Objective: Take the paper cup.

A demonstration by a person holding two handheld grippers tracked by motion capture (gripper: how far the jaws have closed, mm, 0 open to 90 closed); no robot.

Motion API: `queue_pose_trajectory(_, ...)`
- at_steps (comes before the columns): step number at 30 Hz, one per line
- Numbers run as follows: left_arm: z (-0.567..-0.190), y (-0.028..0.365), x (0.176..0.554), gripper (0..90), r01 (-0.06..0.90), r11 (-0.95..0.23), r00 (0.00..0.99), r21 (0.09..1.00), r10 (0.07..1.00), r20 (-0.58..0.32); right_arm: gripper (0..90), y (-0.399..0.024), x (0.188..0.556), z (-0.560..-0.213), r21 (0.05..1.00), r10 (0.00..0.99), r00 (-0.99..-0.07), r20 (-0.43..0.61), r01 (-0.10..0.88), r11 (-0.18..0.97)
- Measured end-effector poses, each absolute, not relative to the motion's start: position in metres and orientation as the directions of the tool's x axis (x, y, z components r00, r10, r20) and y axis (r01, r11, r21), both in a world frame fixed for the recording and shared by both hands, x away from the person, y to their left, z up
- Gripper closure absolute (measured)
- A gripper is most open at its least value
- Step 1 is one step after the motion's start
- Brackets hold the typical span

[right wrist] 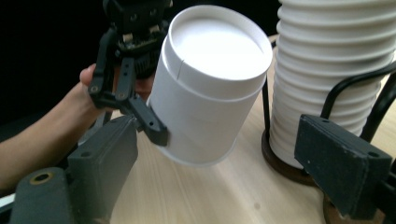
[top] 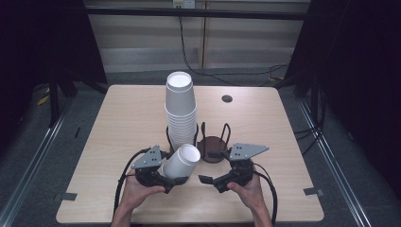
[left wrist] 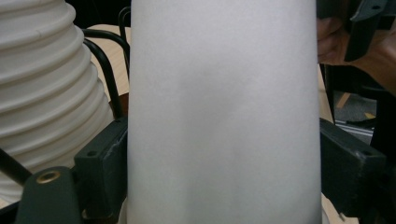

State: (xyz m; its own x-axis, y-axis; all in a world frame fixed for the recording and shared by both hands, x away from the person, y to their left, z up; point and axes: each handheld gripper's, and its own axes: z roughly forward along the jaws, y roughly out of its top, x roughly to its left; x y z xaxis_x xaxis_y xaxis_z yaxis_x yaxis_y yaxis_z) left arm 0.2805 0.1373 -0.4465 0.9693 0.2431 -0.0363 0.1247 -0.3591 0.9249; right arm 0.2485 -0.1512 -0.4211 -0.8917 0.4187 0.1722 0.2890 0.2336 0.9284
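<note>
though clamped, cup (left wrist: 224,112) mouth unseen

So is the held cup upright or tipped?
Tipped. The cup, clamped in the left gripper, leans with its closed base up and toward the stack.

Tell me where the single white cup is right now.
The single cup sits clamped in the left gripper, tilted, near the table's front centre in the high view, just in front of the cup stack in its wire holder.
</note>
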Motion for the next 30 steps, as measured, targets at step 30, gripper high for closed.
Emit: queue_pose_trajectory(30,-0.422,0.130,0.274,16.0,0.052,-0.567,0.976,0.822,0.204,0.079,17.1,-0.152,0.260,-0.410,0.793,0.410,-0.903,0.132,0.344,0.503)
